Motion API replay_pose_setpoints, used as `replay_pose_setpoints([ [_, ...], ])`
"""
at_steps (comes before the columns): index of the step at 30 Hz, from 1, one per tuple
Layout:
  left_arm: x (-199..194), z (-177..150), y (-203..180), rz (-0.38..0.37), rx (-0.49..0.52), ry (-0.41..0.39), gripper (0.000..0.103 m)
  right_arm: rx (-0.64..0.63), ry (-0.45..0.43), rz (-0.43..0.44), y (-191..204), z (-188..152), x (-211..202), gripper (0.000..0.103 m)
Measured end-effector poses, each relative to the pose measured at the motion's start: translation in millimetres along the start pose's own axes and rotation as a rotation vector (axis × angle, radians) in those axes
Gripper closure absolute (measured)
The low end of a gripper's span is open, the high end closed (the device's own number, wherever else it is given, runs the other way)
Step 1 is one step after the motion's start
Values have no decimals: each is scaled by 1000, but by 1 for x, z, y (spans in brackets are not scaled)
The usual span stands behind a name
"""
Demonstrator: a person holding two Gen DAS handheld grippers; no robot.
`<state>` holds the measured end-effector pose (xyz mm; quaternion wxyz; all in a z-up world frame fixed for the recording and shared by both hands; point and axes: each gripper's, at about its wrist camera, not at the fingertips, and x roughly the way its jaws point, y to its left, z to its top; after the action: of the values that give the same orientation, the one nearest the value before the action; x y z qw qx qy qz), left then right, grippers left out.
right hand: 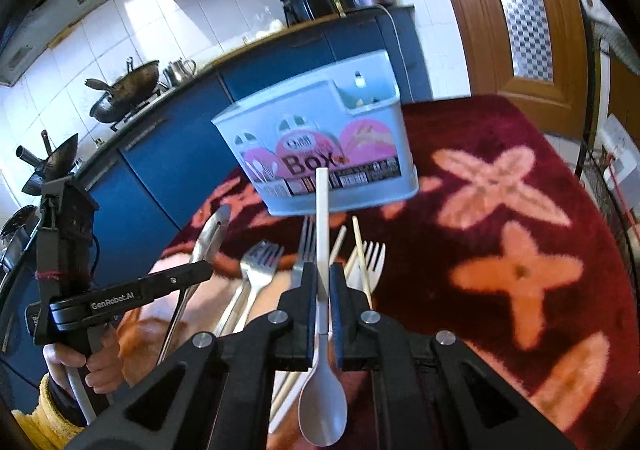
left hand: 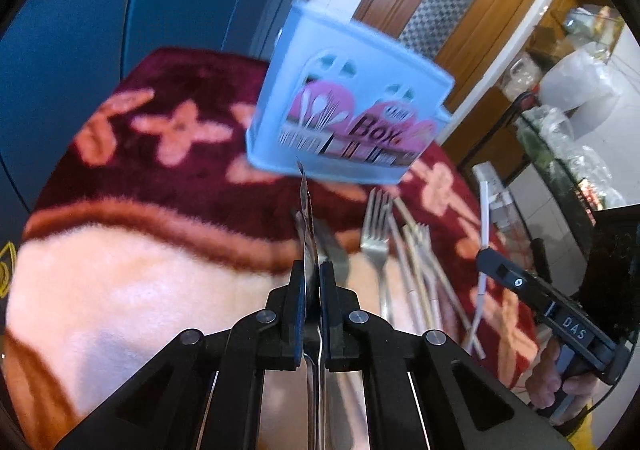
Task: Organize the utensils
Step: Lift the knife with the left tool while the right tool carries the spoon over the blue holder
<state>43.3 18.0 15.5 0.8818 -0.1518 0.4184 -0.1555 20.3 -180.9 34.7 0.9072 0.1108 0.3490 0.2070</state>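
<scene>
The pale blue plastic utensil box [right hand: 320,154], boxy with arched cut-outs and a pink label, stands at the far side of the surface [right hand: 520,210], which wears a plush maroon blanket with peach cross-shaped flowers. Near it lie shiny metal forks [right hand: 260,262], thin pale chopsticks [right hand: 361,254] and a white plastic fork [right hand: 370,254]. The right tool [right hand: 323,282] is clenched on the flat handle of a smooth white plastic spoon [right hand: 323,410], bowl toward the camera, while the left tool [left hand: 311,282] is clenched on a thin polished metal utensil [left hand: 306,218] seen edge-on, its kind unclear.
</scene>
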Motion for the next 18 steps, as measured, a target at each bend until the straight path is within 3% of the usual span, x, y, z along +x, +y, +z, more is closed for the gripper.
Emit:
replay_pose_setpoints([
  [9, -40, 26, -29, -1, 84, -193, 97, -28, -126, -8, 8, 26, -24, 95],
  [18, -45, 81, -45, 15, 105, -313, 97, -42, -197, -20, 5, 70, -28, 95],
])
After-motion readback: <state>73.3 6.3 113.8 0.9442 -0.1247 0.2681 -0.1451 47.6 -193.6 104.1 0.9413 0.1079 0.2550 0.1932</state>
